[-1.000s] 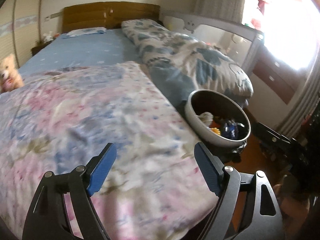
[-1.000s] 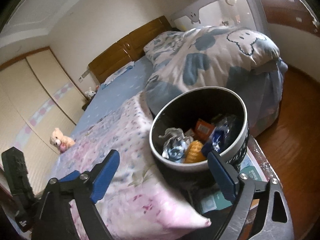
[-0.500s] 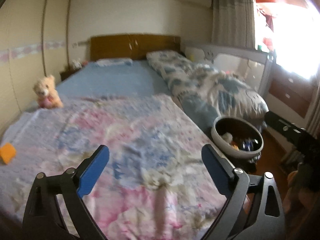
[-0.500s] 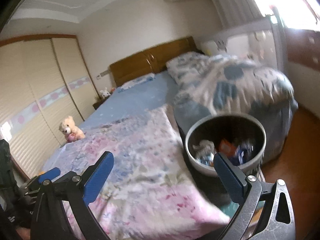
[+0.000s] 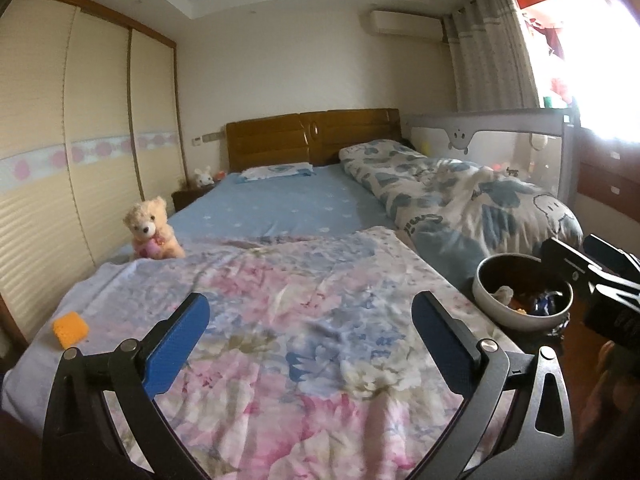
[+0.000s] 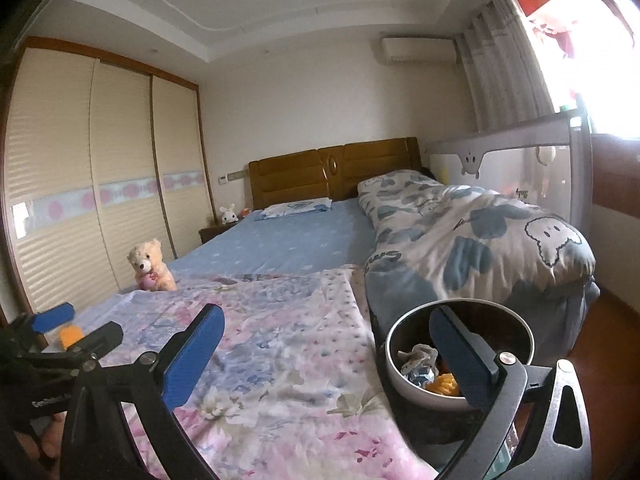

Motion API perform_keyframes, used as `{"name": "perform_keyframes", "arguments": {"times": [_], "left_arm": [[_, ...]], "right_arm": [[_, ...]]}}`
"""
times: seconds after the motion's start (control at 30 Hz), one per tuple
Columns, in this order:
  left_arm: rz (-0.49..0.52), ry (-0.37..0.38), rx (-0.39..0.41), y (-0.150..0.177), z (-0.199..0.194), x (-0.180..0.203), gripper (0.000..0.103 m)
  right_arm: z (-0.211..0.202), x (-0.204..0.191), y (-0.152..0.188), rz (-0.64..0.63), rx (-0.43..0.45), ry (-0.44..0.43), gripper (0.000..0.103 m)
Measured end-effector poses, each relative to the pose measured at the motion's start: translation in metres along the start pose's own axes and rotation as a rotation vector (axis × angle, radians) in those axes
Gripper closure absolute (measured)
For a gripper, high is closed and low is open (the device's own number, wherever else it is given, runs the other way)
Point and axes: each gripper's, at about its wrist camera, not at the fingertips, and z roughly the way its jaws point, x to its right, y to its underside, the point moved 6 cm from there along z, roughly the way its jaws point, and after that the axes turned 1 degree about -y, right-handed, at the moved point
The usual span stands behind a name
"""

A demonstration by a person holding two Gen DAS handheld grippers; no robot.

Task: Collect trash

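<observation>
Trash, an orange crumpled piece [image 5: 70, 329], lies on the near left corner of the floral quilt [image 5: 304, 320], well apart from the bin [image 5: 520, 322] standing at the bed's right edge, which holds wrappers [image 6: 418, 362]. The left gripper [image 5: 310, 332] hangs over the quilt with fingers spread wide and empty. The right gripper [image 6: 326, 354] is also wide and empty, its right finger [image 6: 460, 356] in front of the bin. A teddy bear [image 5: 150, 230] sits far left.
</observation>
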Motion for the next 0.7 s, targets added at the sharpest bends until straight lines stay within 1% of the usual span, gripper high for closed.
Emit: {"name": "perform_keyframes", "arguments": {"times": [0.37,0.47,0.7], "left_arm": [[-0.037,0.008,-0.036,0.005,0.005,-0.007,0.000],[-0.044,0.021,-0.030,0.005,0.004,-0.008,0.000],[-0.047,0.013,-0.022,0.004,0.002,-0.011,0.000]], "right_arm": [[0.005,-0.005,0.006,-0.008,-0.028,-0.012,0.000],[0.007,-0.007,0.007,-0.011,-0.034,-0.015,0.000],[0.006,-0.010,0.006,-0.016,-0.034,-0.024,0.000]]}}
